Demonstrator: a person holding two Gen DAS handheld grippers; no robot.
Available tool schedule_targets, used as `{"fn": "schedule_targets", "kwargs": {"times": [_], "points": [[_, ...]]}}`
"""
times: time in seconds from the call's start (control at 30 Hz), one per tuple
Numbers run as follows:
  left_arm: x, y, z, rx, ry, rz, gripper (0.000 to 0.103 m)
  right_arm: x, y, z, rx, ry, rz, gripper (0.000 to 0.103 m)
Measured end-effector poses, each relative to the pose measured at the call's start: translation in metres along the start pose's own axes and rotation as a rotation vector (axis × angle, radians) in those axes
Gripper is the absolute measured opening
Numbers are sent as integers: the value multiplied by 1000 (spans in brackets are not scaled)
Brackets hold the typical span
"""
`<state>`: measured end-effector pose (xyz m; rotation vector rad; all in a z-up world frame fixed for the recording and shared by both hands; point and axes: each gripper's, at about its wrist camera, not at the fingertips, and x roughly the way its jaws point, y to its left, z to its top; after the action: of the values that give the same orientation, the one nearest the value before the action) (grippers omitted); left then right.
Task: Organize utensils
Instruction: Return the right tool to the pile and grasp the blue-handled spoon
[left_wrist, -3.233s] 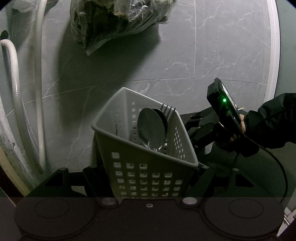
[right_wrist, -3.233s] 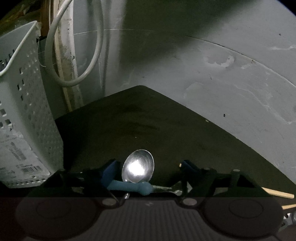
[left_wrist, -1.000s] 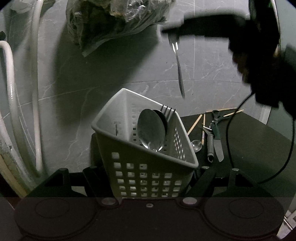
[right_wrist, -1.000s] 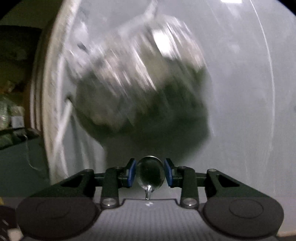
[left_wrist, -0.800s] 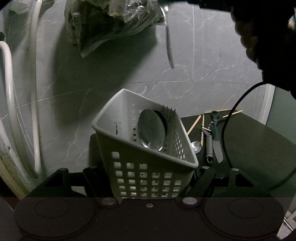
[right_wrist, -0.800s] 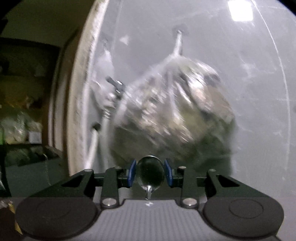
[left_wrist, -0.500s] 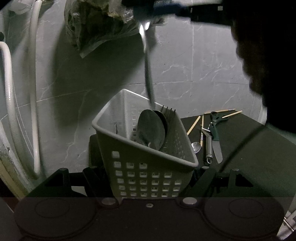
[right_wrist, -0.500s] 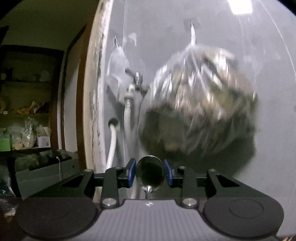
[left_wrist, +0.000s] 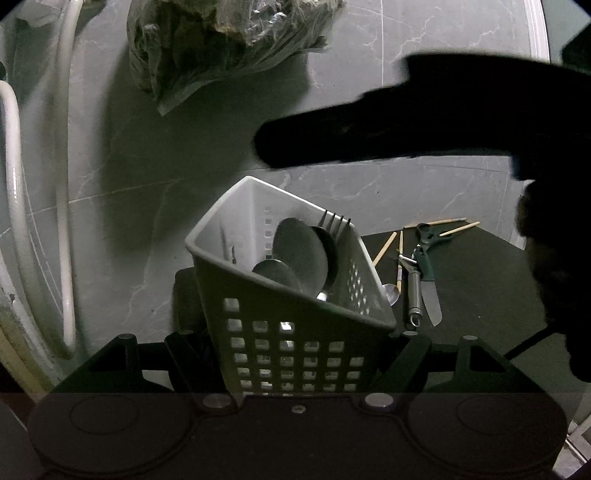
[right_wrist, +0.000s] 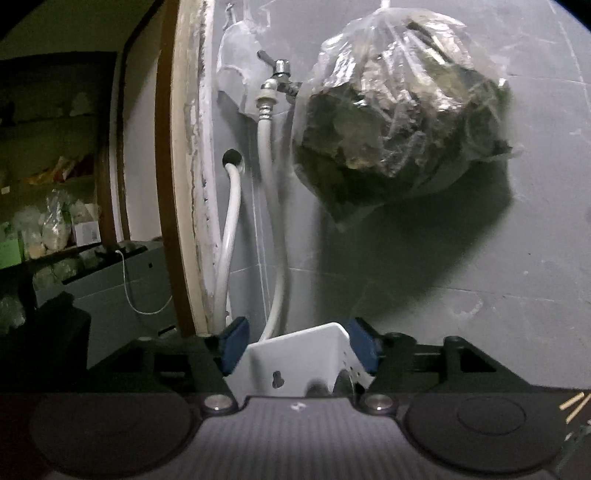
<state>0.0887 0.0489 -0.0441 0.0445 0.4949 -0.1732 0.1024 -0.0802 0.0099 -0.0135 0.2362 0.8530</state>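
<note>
- Gripping the white basket (left_wrist: 303, 332) low on its front, the left gripper (left_wrist: 297, 354) has its jaws closed against the perforated wall; basket sits tilted on the dark counter (left_wrist: 480, 288), its back corner toward the grey tiled wall (left_wrist: 155, 184).
- Inside the basket: two large spoon bowls (left_wrist: 301, 251), a smaller spoon (left_wrist: 275, 271) leaning in front of them, fork tines (left_wrist: 334, 218) behind. Handles down, heads up.
- Right gripper (right_wrist: 297, 345): jaws have just been opening; blue pads stand apart with nothing between them. It hangs just above the basket's back corner (right_wrist: 295, 362), seen directly below.
- Judgement: the spoon has been released into the basket; this step reads as done.
- Remaining on the counter, right of the basket: a small spoon (left_wrist: 390, 293), a steel-handled tool (left_wrist: 413, 295), a green-handled knife (left_wrist: 428, 291), several wooden sticks (left_wrist: 384, 243).
- Farther back: white hoses (left_wrist: 62, 184) and a hanging plastic bag (left_wrist: 221, 48) on the wall.
- Risks:
  - Right arm withdrawing low could clip the rim and tip the already tilted basket, if the left grip slips.
  - Knife pickup next: thin blade lying flat, pads may skid off it.
  - Dim light hides the sticks' exact lie.
</note>
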Motion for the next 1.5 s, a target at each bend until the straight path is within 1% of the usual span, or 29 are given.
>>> {"fn": "schedule_targets", "kwargs": {"times": [0.07,0.17,0.2,0.27,0.33,0.4,0.47,0.53,0.63,0.77,0.93,0.97,1.03,1.17,1.2,1.3,1.4,1.5], "points": [[0,1,0,0,0,-2,76,-9,-3,2,15,-16,-29,86],[0,1,0,2,0,-3,77,-22,-11,6,34,-39,-98,95],[1,1,0,2,0,-4,77,-26,-16,7,44,-44,-126,96],[1,1,0,3,2,-4,77,-33,-28,6,62,-47,-177,103],[1,1,1,4,4,-4,77,-37,-42,3,81,-39,-232,103],[1,1,1,4,6,-4,77,-38,-61,-3,128,-11,-295,103],[1,1,1,5,8,-4,77,-34,-82,-13,184,43,-340,103],[1,1,1,6,8,-4,77,-27,-103,-25,258,102,-368,103],[1,1,2,8,10,-5,77,-17,-129,-44,346,172,-386,103],[1,0,2,10,13,-5,77,-2,-148,-64,369,248,-392,103],[2,0,2,15,16,-2,77,15,-156,-80,392,300,-359,103],[2,0,2,16,19,-1,76,24,-157,-80,408,311,-342,103],[2,0,1,12,24,0,76,30,-161,-85,461,320,-313,103],[2,-1,2,14,25,1,76,40,-169,-95,538,334,-305,102],[2,-1,2,14,25,1,76,40,-168,-96,532,323,-308,102],[2,-1,2,14,25,1,76,45,-168,-99,505,330,-323,101],[2,-1,2,15,25,1,76,52,-169,-102,483,348,-333,96],[2,-1,2,14,25,1,76,55,-168,-100,455,324,-337,96]]}}
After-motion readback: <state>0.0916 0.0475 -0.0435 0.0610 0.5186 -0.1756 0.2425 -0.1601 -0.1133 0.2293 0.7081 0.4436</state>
